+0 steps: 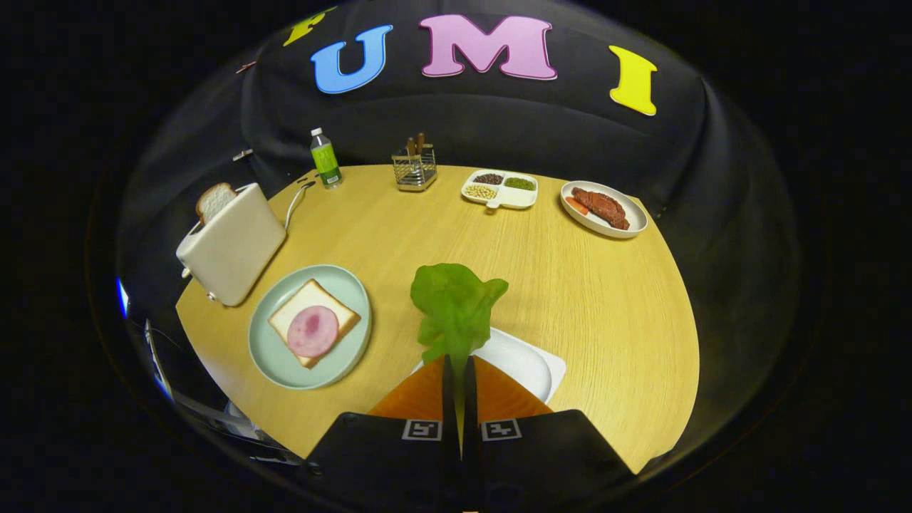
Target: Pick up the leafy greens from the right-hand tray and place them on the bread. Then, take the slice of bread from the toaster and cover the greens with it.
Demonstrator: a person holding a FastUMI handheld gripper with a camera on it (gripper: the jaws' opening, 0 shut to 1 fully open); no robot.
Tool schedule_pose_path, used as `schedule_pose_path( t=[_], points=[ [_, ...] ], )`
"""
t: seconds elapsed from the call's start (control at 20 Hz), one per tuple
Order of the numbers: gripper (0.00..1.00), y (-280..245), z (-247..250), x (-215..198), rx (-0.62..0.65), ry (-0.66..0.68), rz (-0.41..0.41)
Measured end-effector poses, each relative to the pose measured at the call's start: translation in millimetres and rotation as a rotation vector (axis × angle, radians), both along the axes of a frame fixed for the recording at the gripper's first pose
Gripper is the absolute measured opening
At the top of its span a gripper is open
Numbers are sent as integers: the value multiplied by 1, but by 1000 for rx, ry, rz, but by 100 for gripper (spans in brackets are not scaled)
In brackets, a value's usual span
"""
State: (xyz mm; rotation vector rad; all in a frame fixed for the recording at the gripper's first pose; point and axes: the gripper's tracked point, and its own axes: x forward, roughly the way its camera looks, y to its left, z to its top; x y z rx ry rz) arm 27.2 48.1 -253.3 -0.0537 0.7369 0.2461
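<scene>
- Gripper: fingers pressed together on the stem end of the bright green leafy greens, which stand up just ahead of the tips, above the white tray.
- Pick-up judged done; placement outstanding.
- Pale green round plate, near left, carries the square bread slice with pink ham, bare of greens.
- Cream toaster, far left, holds the second slice.
</scene>
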Motion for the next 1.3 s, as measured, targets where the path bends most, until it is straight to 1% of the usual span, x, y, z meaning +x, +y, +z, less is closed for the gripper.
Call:
schedule_pose_path(
  t=[0.25, 0.4, 0.65, 0.85, 1.05, 1.3],
  points=[
    [5, 58, 38, -3, 48, -46, 48],
    [5, 99, 44, -6, 84, -43, 96],
    [5, 153, 34, -6, 111, -3, 163],
    [5, 184, 17, -5, 92, 23, 211],
    [6, 200, -3, -1, 50, 56, 241],
    [15, 205, -23, 5, -14, 75, 254]
  ],
)
